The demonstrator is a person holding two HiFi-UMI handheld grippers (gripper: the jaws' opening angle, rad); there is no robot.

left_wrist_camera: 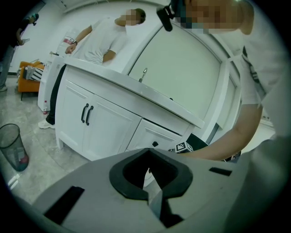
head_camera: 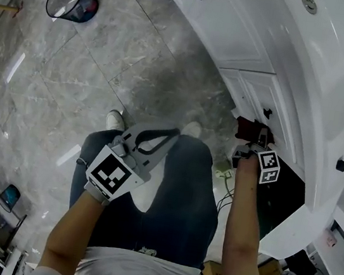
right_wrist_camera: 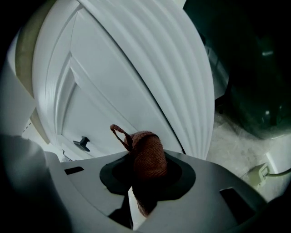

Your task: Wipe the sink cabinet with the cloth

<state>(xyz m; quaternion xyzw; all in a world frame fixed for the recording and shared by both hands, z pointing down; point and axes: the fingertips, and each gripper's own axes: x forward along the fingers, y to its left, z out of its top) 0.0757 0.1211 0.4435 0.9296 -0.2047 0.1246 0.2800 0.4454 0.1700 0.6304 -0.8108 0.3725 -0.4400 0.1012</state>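
Observation:
The white sink cabinet point(head_camera: 256, 44) runs along the upper right of the head view. My right gripper point(head_camera: 252, 147) is shut on a dark red cloth point(head_camera: 250, 130), which rests against a cabinet front just below a small black knob point(head_camera: 266, 112). In the right gripper view the bunched cloth point(right_wrist_camera: 146, 157) sticks out between the jaws of the right gripper point(right_wrist_camera: 145, 175), close to the white panel point(right_wrist_camera: 113, 91) and its knob point(right_wrist_camera: 82, 143). My left gripper point(head_camera: 171, 135) hangs over my thighs, shut and empty. The left gripper point(left_wrist_camera: 148, 157) faces the cabinet point(left_wrist_camera: 109, 127) from a distance.
A wire wastebasket point(head_camera: 74, 0) stands on the grey tiled floor, far left. A dark open compartment point(head_camera: 285, 195) gapes to the right of the cloth. A white plug and cable point(right_wrist_camera: 261, 170) lie on the floor. Another person point(left_wrist_camera: 100, 43) leans on the countertop near the faucet point(left_wrist_camera: 143, 74).

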